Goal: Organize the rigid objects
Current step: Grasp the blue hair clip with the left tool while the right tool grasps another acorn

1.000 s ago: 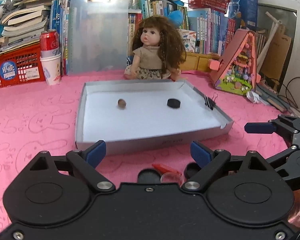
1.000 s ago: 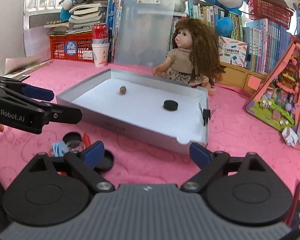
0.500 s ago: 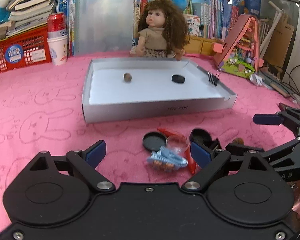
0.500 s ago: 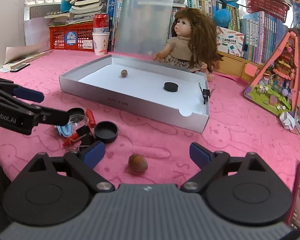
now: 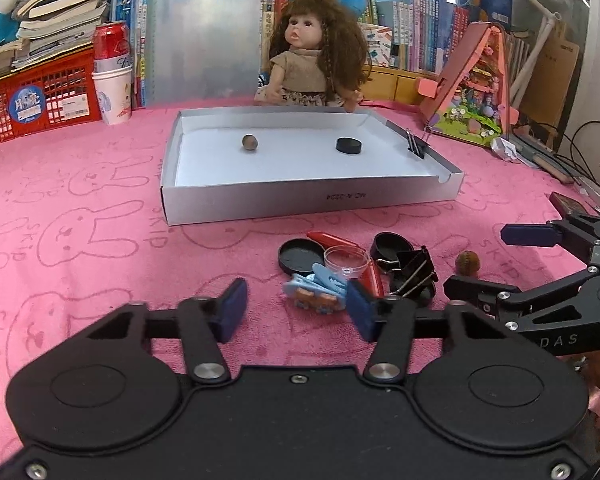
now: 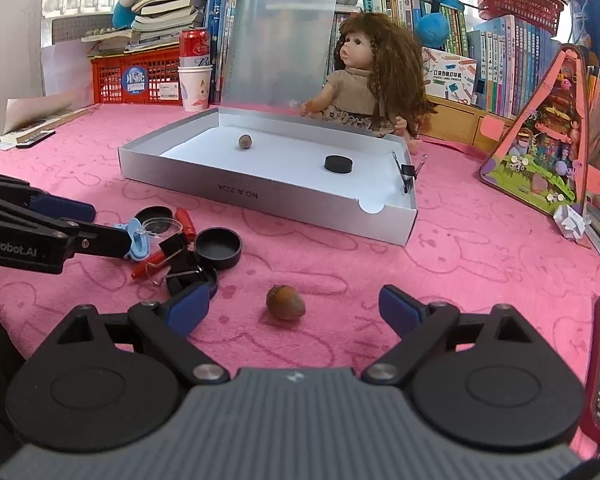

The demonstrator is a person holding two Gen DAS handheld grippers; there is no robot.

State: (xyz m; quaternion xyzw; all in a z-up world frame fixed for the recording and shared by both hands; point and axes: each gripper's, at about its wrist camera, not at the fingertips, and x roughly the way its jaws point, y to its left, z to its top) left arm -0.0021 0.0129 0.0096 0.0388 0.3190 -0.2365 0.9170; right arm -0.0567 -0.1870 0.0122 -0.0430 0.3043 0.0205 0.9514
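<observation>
Both the left gripper (image 5: 296,308) and right gripper (image 6: 294,306) are spread, empty; the brown ridged acorn (image 6: 285,301) lies at 12 o'clock between the right one's fingers. The black binder clip (image 6: 178,258) half-hides a lid.

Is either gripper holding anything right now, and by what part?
Nothing is held. The left gripper and the right gripper both have open jaws; the nut lies loose on the cloth between the right jaws.

1. Ahead of me sits a curly-haired brown doll in a beige dress (image 5: 315,53).
2. A red soda can (image 5: 110,46) stands in a white paper cup (image 5: 113,96).
3. Red plastic basket (image 5: 36,98) holds books.
4. Pink triangular toy house (image 6: 548,152).
</observation>
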